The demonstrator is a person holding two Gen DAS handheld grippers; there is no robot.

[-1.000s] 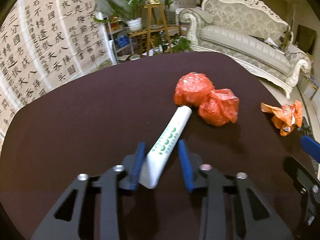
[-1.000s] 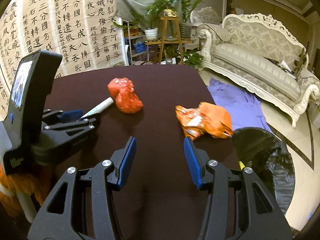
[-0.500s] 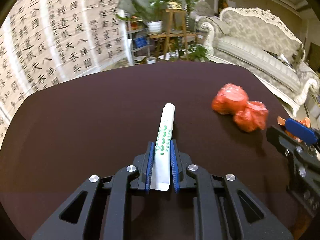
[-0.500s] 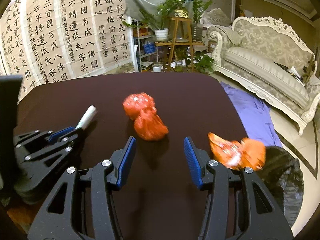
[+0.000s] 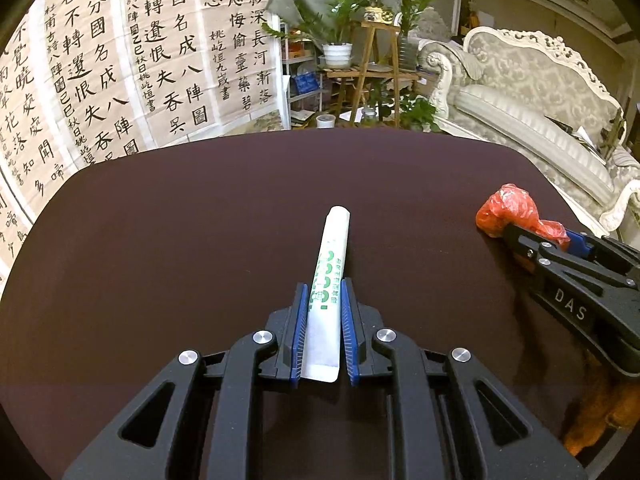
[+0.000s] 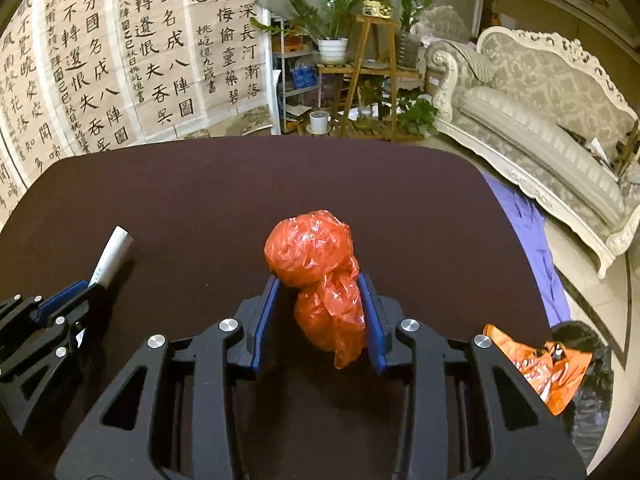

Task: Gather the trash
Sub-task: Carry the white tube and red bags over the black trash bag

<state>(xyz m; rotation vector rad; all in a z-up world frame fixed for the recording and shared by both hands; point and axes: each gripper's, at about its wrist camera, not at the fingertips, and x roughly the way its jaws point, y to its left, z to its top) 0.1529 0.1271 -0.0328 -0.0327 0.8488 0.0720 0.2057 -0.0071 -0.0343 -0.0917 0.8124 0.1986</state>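
My left gripper (image 5: 323, 294) is shut on a white paper tube with green print (image 5: 330, 276), which points away over the dark table (image 5: 200, 240). My right gripper (image 6: 320, 284) has its blue pads on both sides of a crumpled red plastic bag (image 6: 316, 268) made of two lumps; the near lump sits between the pads. The red bag (image 5: 508, 210) and the right gripper also show at the right in the left wrist view. The tube (image 6: 112, 254) and the left gripper show at the left in the right wrist view.
A crumpled orange wrapper (image 6: 536, 364) lies at the table's right edge beside a black trash bag (image 6: 588, 380) below it. A purple cloth (image 6: 532, 232) lies on the floor. A sofa (image 6: 540, 120), plant stands and a calligraphy wall stand beyond the table.
My left gripper closed on the white tube and holds it. My right gripper moved left from the orange wrapper to the red bag and narrowed around it.
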